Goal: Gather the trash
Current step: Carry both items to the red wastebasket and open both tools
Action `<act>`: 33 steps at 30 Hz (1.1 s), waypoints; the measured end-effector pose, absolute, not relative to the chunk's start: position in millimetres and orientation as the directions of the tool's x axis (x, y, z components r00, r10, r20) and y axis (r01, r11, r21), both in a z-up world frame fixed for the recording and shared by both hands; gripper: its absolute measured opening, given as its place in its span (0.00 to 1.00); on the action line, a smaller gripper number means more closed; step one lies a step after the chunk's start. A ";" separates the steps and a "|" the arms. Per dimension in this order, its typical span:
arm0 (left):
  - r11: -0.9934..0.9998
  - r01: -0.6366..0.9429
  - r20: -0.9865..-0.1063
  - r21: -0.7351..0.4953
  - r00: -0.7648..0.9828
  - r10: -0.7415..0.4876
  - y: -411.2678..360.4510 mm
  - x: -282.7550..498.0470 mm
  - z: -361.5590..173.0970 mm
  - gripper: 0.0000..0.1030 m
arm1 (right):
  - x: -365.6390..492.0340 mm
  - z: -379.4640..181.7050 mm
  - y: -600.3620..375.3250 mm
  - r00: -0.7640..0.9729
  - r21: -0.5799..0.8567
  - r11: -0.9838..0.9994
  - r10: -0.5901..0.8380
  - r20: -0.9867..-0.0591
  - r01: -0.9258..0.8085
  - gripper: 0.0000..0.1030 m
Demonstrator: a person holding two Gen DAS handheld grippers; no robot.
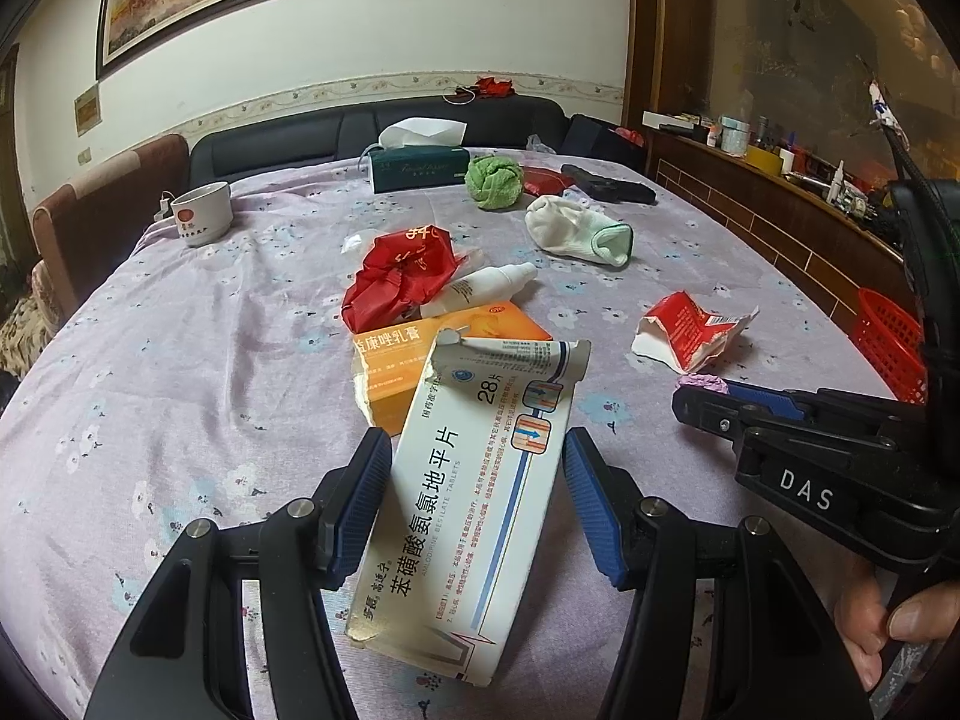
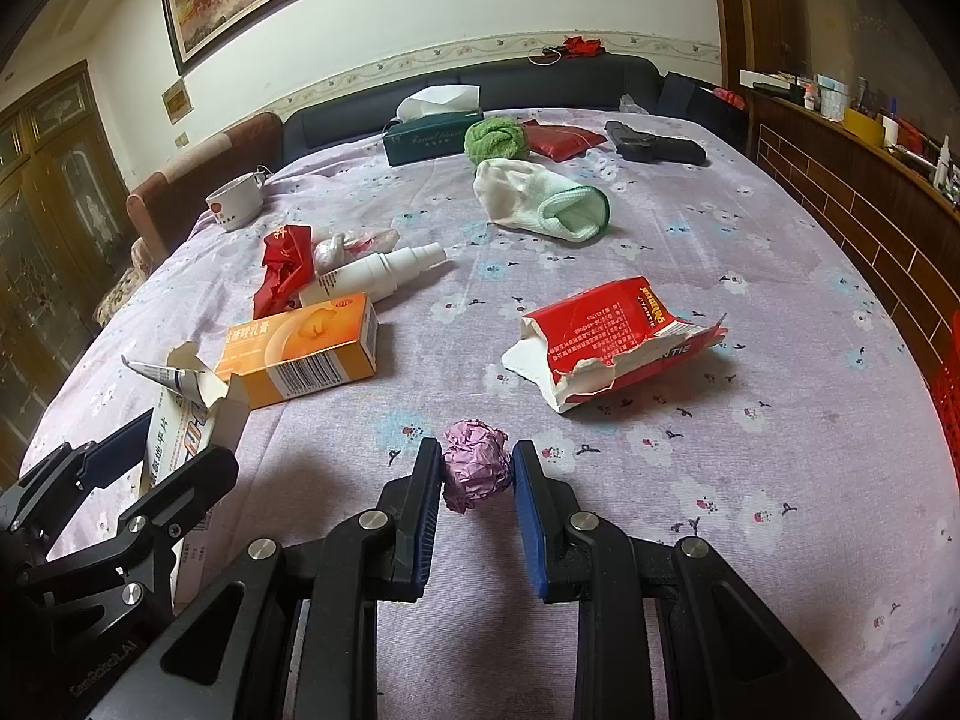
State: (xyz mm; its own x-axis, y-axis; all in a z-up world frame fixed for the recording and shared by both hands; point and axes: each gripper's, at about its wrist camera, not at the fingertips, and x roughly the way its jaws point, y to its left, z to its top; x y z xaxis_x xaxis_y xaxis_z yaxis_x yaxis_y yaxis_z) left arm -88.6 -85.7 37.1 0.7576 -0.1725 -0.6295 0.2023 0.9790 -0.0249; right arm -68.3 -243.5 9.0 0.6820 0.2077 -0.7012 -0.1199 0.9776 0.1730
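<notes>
My left gripper [image 1: 474, 468] is shut on a torn white medicine box [image 1: 474, 480], its blue pads pressing both long sides, above the purple floral tablecloth [image 1: 180, 390]. In the right wrist view that box [image 2: 192, 420] and left gripper [image 2: 162, 462] sit at the lower left. My right gripper [image 2: 477, 474] is shut on a crumpled purple paper ball [image 2: 477, 465]. It shows at the right of the left wrist view as the right gripper [image 1: 702, 405] with the ball [image 1: 699, 385]. A torn red packet [image 2: 612, 342] lies just beyond the ball.
An orange box [image 2: 300, 354], red wrapper [image 2: 285, 264] and white spray bottle [image 2: 372, 270] lie mid-left. Farther back are a white sock [image 2: 540, 198], green cloth ball [image 2: 495, 141], tissue box [image 2: 429, 138], black object [image 2: 654, 147] and cup [image 2: 234, 201]. A red basket [image 1: 888, 342] stands off the right edge.
</notes>
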 end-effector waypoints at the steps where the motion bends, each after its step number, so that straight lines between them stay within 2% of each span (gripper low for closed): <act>1: 0.977 0.209 -0.627 -0.030 0.757 -0.181 -84.3 -89.4 37.3 0.56 | -68.8 9.5 -244.2 0.683 0.177 0.977 0.211 -0.699 -0.120 0.25; 5: 0.973 0.228 -0.605 -0.027 0.772 -0.197 -84.9 -95.8 39.5 0.56 | -75.1 12.3 -254.2 0.689 0.205 0.973 0.221 -0.690 -0.107 0.25; 10: 0.961 0.269 -0.642 -0.061 0.727 -0.245 -95.3 -97.6 39.9 0.56 | -87.8 25.3 -281.5 0.697 0.276 0.959 0.246 -0.674 -0.071 0.25; 20: 0.847 0.519 -0.609 -0.112 0.638 -0.471 -193.9 -108.2 104.2 0.56 | -141.4 88.2 -404.9 0.824 0.342 0.933 0.106 -0.557 0.112 0.25; 26: 0.772 0.605 -0.637 -0.195 0.521 -0.569 -250.1 -91.5 121.2 0.56 | -171.6 100.8 -494.6 0.841 0.380 0.887 -0.016 -0.541 0.262 0.25; 29: 0.786 0.585 -0.661 -0.199 0.513 -0.548 -243.1 -81.6 118.5 0.57 | -184.6 100.7 -519.8 0.840 0.388 0.874 -0.041 -0.541 0.293 0.25; 30: 0.798 0.575 -0.676 -0.180 0.517 -0.525 -237.4 -78.7 114.9 0.61 | -188.7 99.8 -524.3 0.841 0.391 0.873 -0.039 -0.539 0.292 0.25; 33: 0.813 0.566 -0.742 -0.137 0.485 -0.462 -214.2 -68.9 94.1 0.65 | -191.7 95.8 -528.1 0.843 0.392 0.878 -0.024 -0.537 0.274 0.25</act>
